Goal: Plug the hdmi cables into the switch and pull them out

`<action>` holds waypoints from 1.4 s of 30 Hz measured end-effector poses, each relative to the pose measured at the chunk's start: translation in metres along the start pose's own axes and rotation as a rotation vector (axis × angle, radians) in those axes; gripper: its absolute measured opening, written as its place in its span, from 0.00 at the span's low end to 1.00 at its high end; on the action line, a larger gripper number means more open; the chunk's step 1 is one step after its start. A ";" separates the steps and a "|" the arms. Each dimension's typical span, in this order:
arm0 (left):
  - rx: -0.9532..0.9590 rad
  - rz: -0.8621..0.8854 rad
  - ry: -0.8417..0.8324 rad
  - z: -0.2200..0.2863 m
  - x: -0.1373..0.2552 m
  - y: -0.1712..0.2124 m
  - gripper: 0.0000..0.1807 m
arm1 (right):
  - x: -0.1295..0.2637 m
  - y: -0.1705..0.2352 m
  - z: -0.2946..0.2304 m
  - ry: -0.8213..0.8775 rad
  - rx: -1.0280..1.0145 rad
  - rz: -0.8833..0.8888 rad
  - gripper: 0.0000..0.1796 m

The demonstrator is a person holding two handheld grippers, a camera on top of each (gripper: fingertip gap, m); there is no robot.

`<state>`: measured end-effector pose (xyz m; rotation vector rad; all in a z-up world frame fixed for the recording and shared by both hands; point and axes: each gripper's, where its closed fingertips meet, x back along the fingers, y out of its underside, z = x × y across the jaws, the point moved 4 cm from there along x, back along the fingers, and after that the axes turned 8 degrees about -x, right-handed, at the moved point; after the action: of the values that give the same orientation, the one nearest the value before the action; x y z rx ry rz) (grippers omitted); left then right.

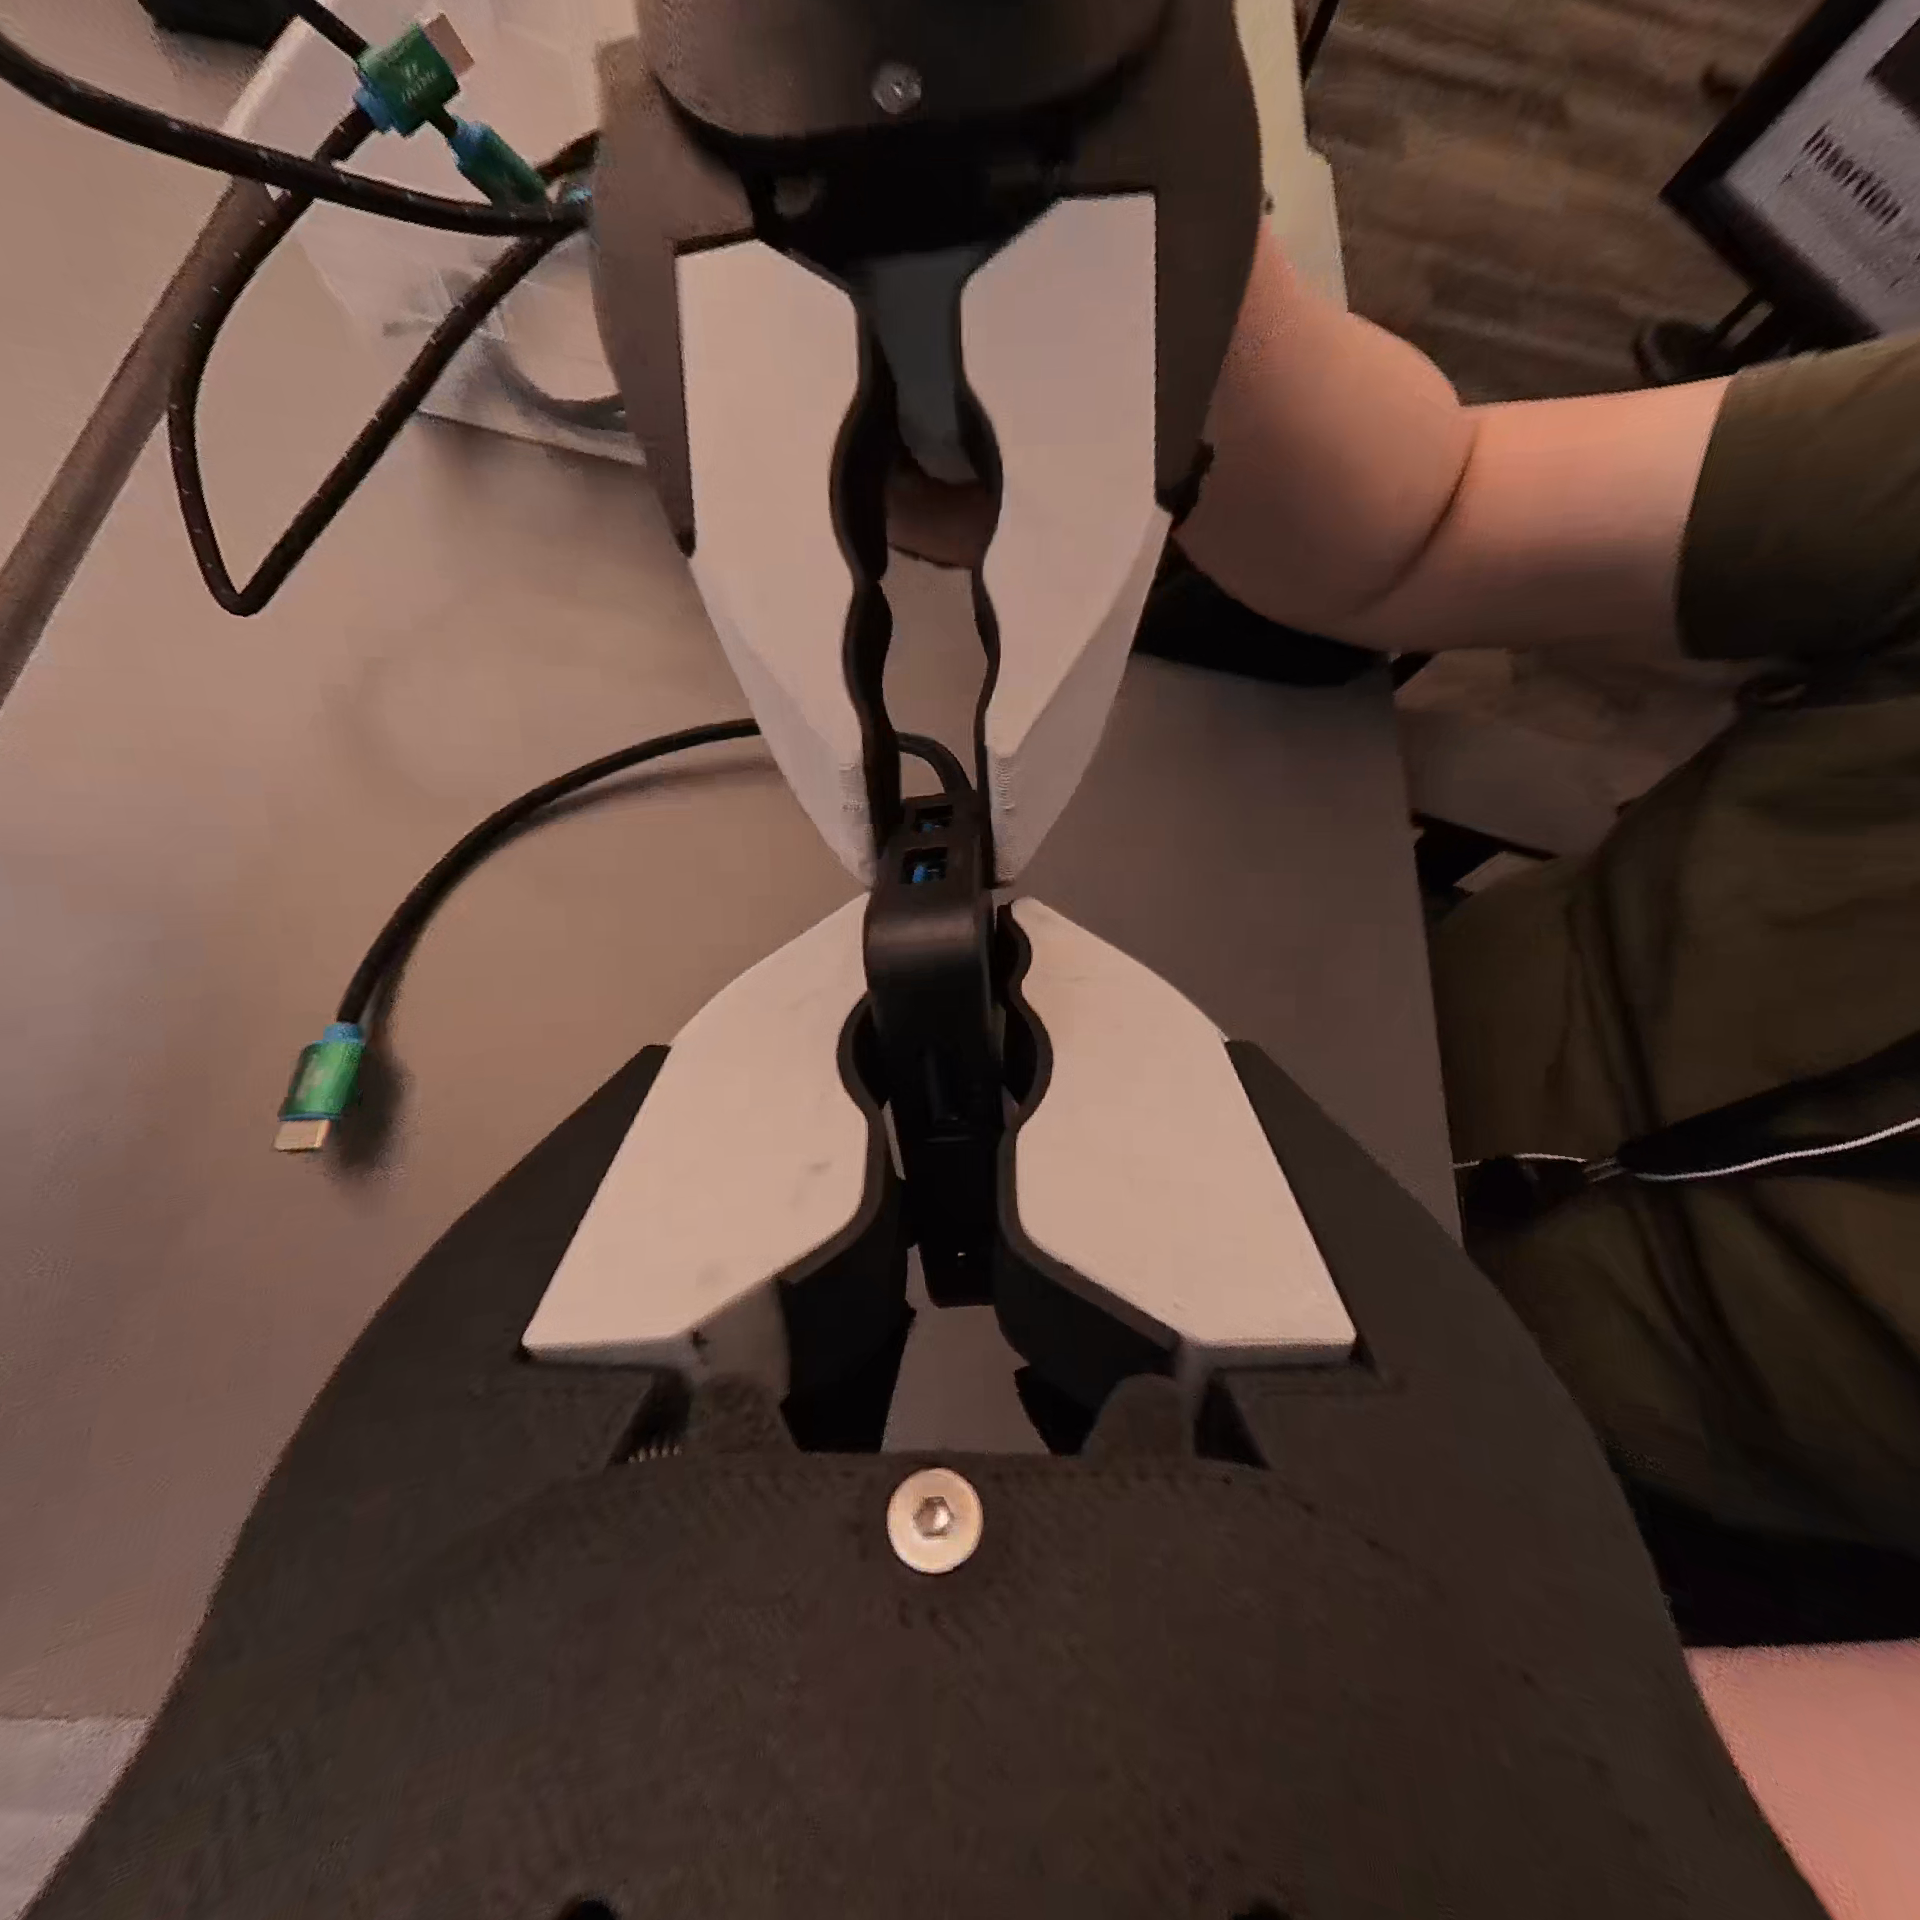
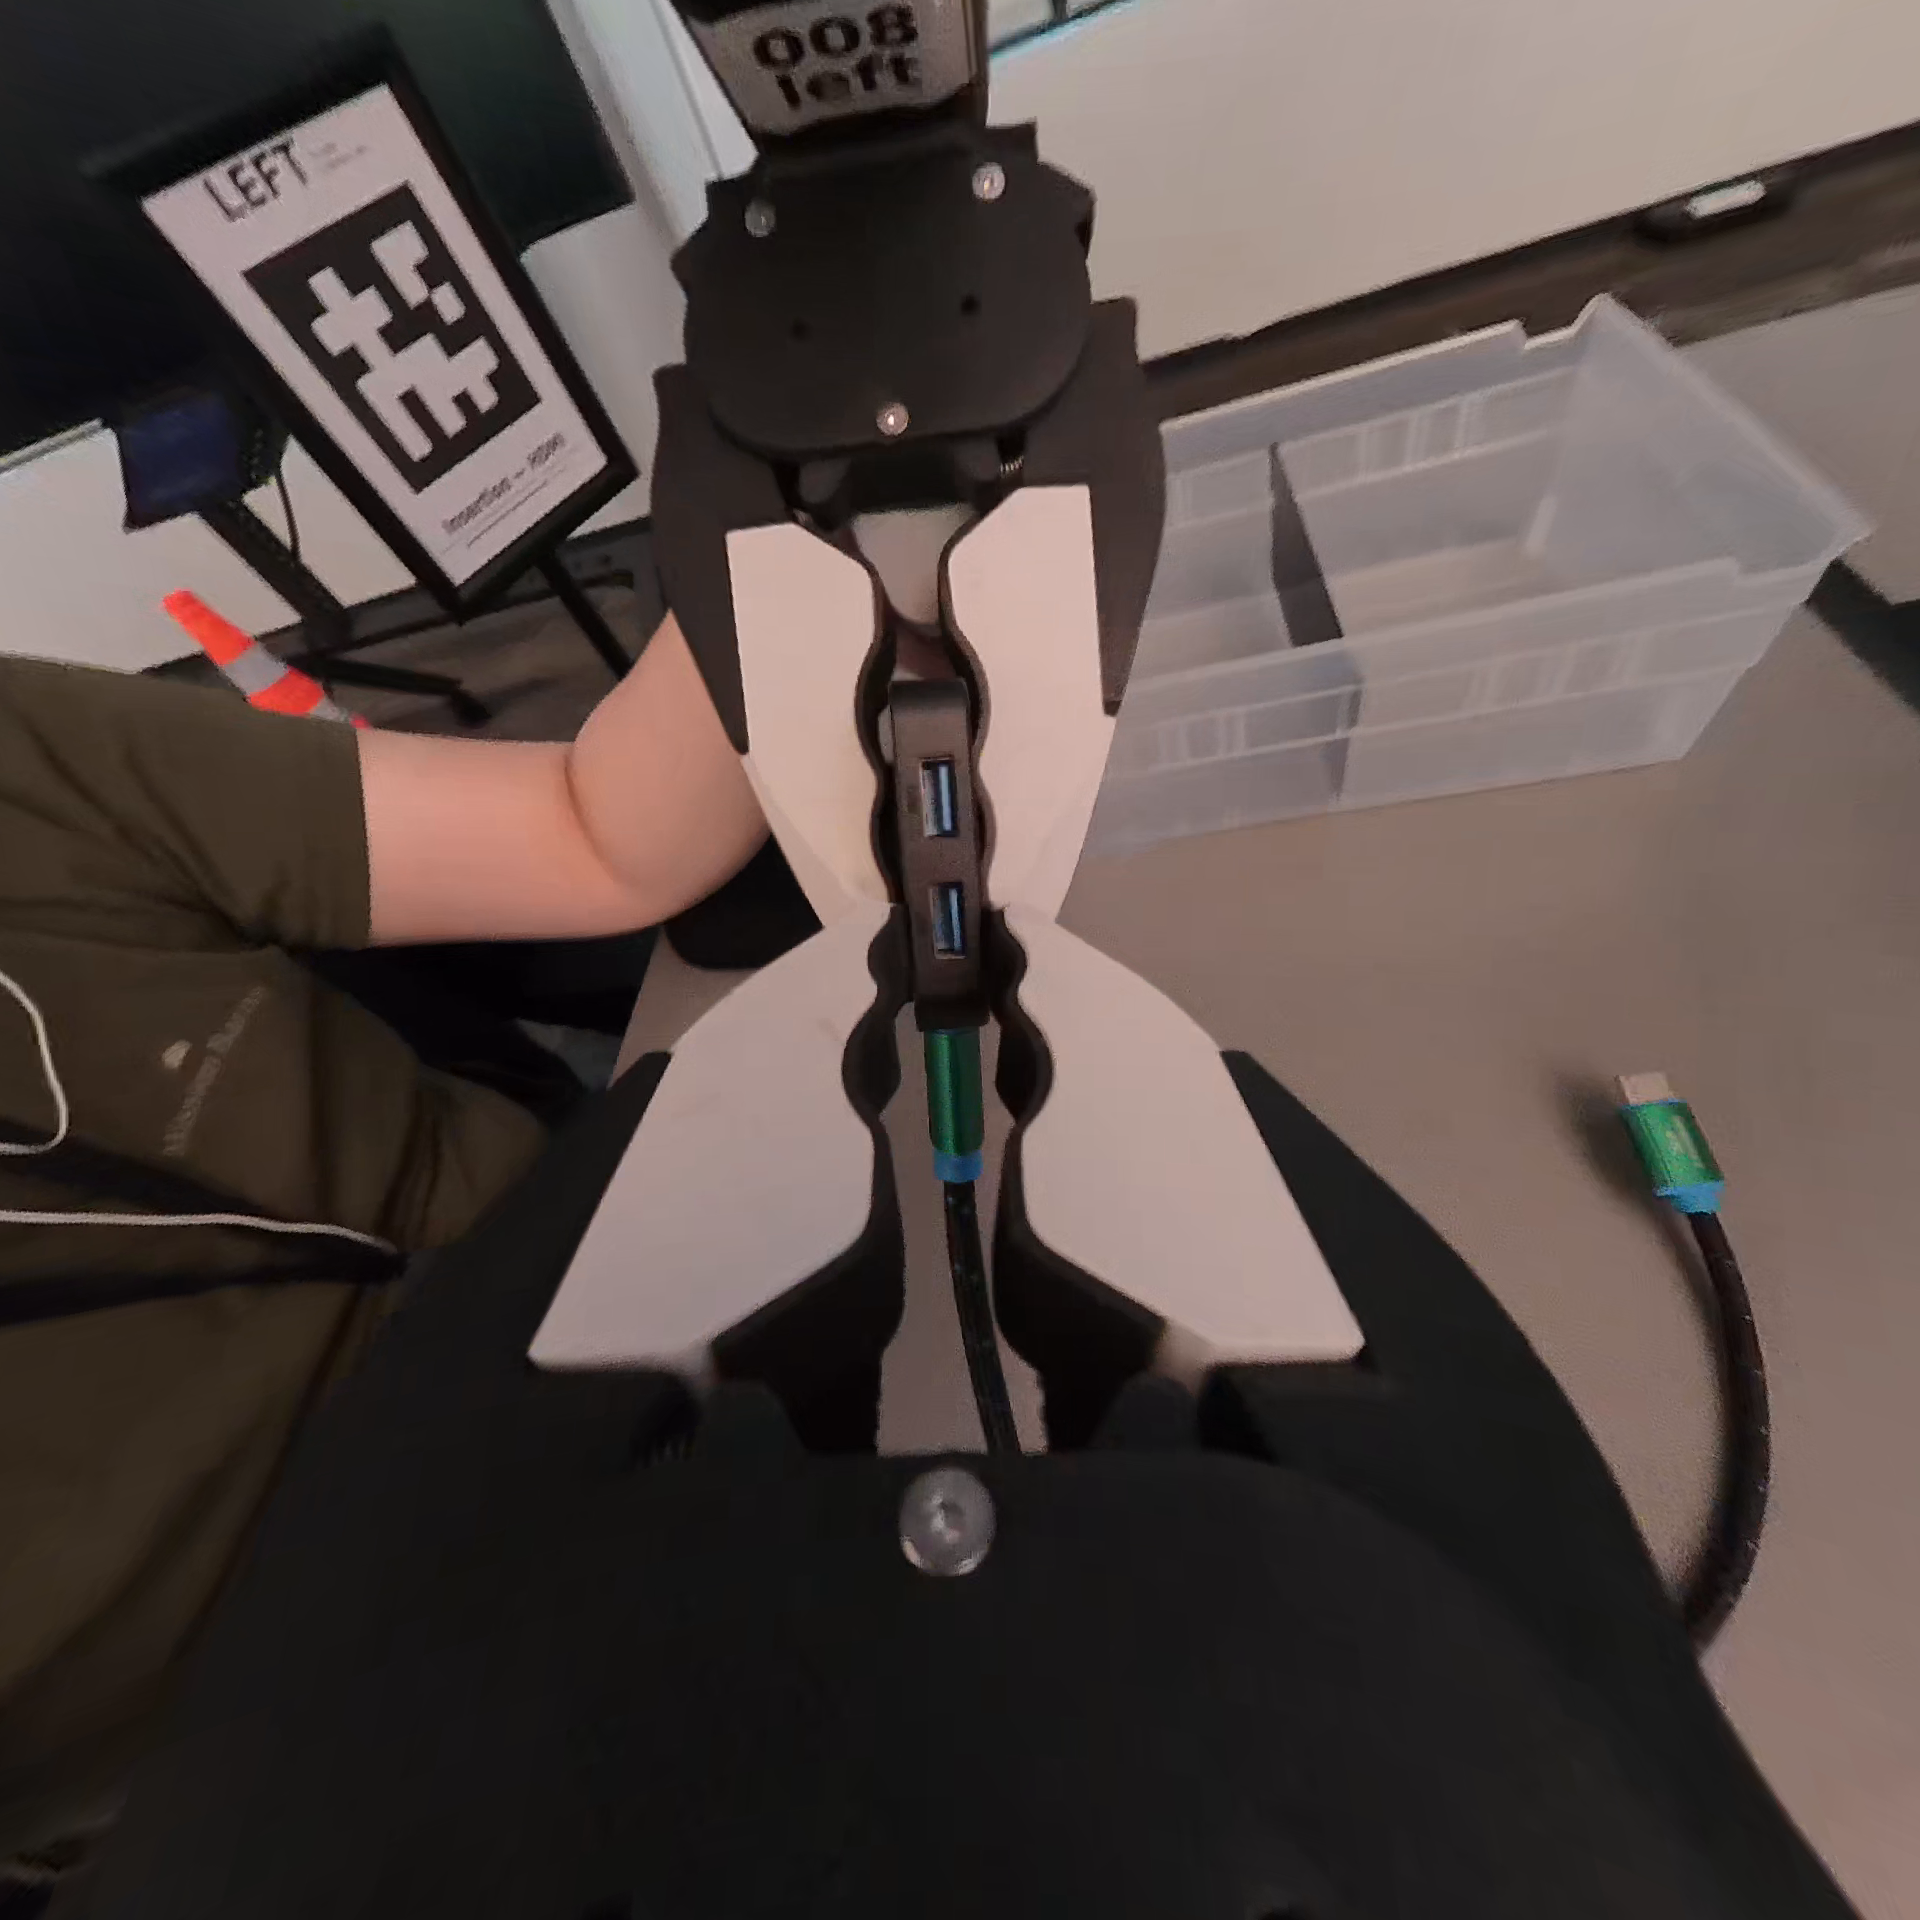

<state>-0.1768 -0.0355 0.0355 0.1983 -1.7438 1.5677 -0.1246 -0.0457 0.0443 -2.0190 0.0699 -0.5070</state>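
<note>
The black switch (image 1: 925, 977) is clamped between the white fingers of my left gripper (image 1: 938, 906), held above the table. In the right wrist view the switch (image 2: 928, 712) shows two blue ports facing up. A green HDMI plug (image 2: 948, 1091) is seated in its near end, with the braided cable (image 2: 971, 1309) running back between the fingers of my right gripper (image 2: 948, 920), which is closed around the plug. The two grippers meet tip to tip: the right gripper (image 1: 933, 871) comes in from the top of the left wrist view, the left gripper (image 2: 948, 896) from the top of the right.
A loose green plug (image 1: 322, 1081) lies on the grey table (image 1: 312, 810); it also shows in the right wrist view (image 2: 1668, 1143). More cables with green plugs (image 1: 410, 73) lie far left. A clear plastic bin (image 2: 1507, 623), a marker sign on a stand (image 2: 384, 353) and the person's arm (image 2: 520, 831) are nearby.
</note>
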 end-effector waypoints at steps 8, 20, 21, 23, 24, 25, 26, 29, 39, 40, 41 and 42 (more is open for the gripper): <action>0.114 0.049 0.029 -0.007 0.013 0.007 0.09 | 0.017 -0.010 0.004 0.034 0.041 0.078 0.08; 0.026 0.030 -0.101 -0.010 0.011 -0.005 0.10 | 0.014 -0.002 0.004 0.092 0.112 -0.047 0.08; 0.040 0.092 -0.146 -0.013 0.021 -0.012 0.15 | 0.021 -0.007 0.002 0.104 0.126 -0.010 0.08; 0.071 0.268 -0.157 -0.011 0.046 -0.028 0.20 | 0.044 -0.023 -0.005 0.128 0.164 0.098 0.08; 0.082 0.373 -0.126 -0.006 0.060 -0.036 0.23 | 0.059 -0.032 -0.012 0.139 0.192 0.162 0.08; 0.090 0.476 -0.098 -0.001 0.074 -0.042 0.26 | 0.075 -0.041 -0.020 0.154 0.240 0.244 0.08; 0.096 0.563 -0.081 0.003 0.086 -0.046 0.26 | 0.093 -0.050 -0.030 0.165 0.299 0.342 0.08; 0.100 0.666 -0.086 0.008 0.111 -0.045 0.25 | 0.153 -0.066 -0.054 0.193 0.333 0.586 0.08; 0.075 0.576 -0.117 0.011 0.105 -0.040 0.23 | 0.273 -0.054 -0.098 0.373 0.630 1.008 0.08; 0.076 0.564 -0.111 0.012 0.103 -0.039 0.23 | 0.277 -0.052 -0.103 0.295 0.602 1.021 0.08; 0.077 0.555 -0.104 0.012 0.101 -0.039 0.23 | 0.278 -0.049 -0.106 0.200 0.557 0.987 0.08; 0.079 0.547 -0.099 0.012 0.099 -0.038 0.23 | 0.276 -0.045 -0.107 0.124 0.496 0.913 0.08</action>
<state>-0.2288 -0.0193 0.1278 -0.1845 -1.9166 2.0424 0.0781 -0.1847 0.2149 -1.2797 0.8157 -0.0400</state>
